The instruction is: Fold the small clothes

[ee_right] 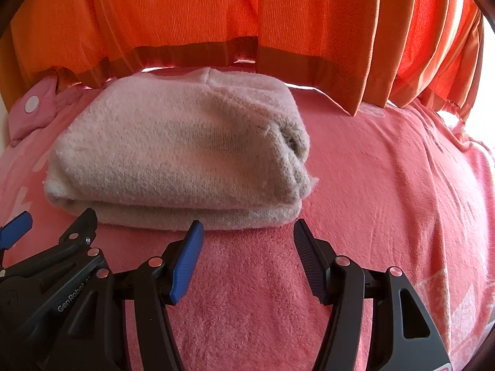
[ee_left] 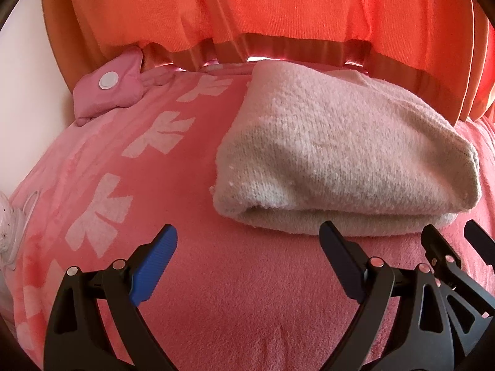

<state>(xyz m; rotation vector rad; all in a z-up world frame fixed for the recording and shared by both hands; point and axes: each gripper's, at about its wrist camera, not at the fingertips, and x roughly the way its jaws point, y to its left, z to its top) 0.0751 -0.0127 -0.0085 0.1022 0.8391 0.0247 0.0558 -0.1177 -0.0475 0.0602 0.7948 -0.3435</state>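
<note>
Left wrist: folded knit garment on pink blanket, both claws spread.

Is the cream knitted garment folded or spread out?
Folded: the cream knitted garment lies as a compact bundle on the pink blanket, stacked layers showing along its near edge.

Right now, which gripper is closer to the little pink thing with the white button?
Left. The left gripper sits nearer the pink snap piece, which lies far-left of the folded cream sweater. The right gripper is farther right, facing the sweater's right end.
</note>
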